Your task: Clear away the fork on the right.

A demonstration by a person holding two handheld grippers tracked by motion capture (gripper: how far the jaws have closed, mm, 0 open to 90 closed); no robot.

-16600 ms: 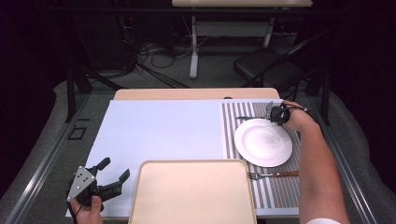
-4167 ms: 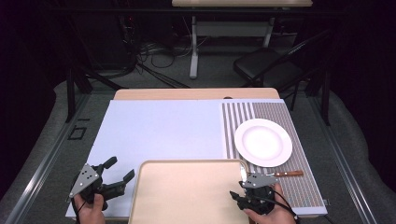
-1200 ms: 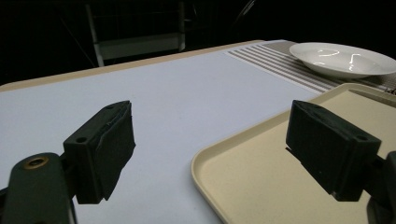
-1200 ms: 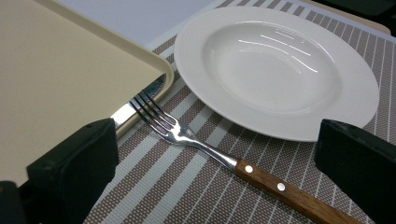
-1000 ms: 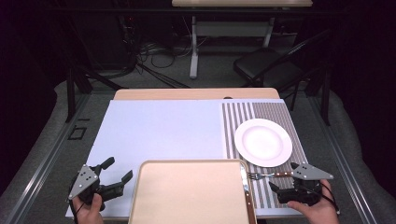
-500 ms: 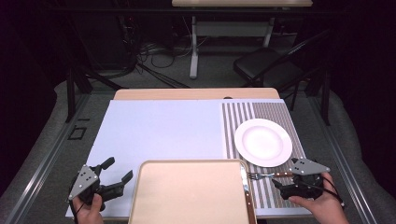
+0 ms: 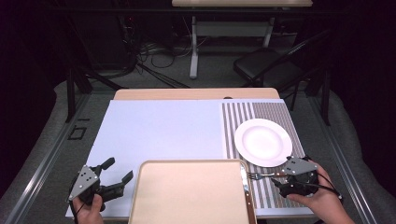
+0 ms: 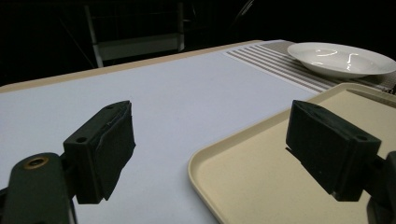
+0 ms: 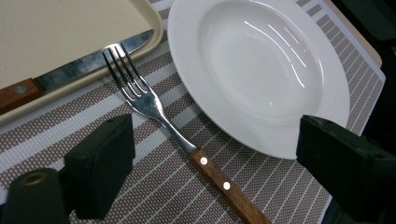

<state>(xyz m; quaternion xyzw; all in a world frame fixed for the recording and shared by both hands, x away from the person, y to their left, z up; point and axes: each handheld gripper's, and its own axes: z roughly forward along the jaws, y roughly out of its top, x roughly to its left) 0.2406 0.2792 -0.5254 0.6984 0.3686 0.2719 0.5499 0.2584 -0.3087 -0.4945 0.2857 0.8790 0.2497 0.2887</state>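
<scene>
Fork [image 9: 180,140] on striped placemat [image 9: 154,196] between plate [image 9: 261,70] and tray [image 9: 70,42]; handle points 5 o'clock, straight between gaping right tongs [image 9: 215,177]. Left tongs [image 8: 219,149] wide, idle, farther.

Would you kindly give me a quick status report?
Right gripper open over fork. Left gripper open, idle by tray. Fork lies beside plate; nothing blocking.

Fork [image 9: 163,123] lies on the mat [image 7: 273,189] between tray [image 7: 191,196] and plate [image 7: 263,142].

The fork [image 9: 177,140] handle's end is cut off.
</scene>
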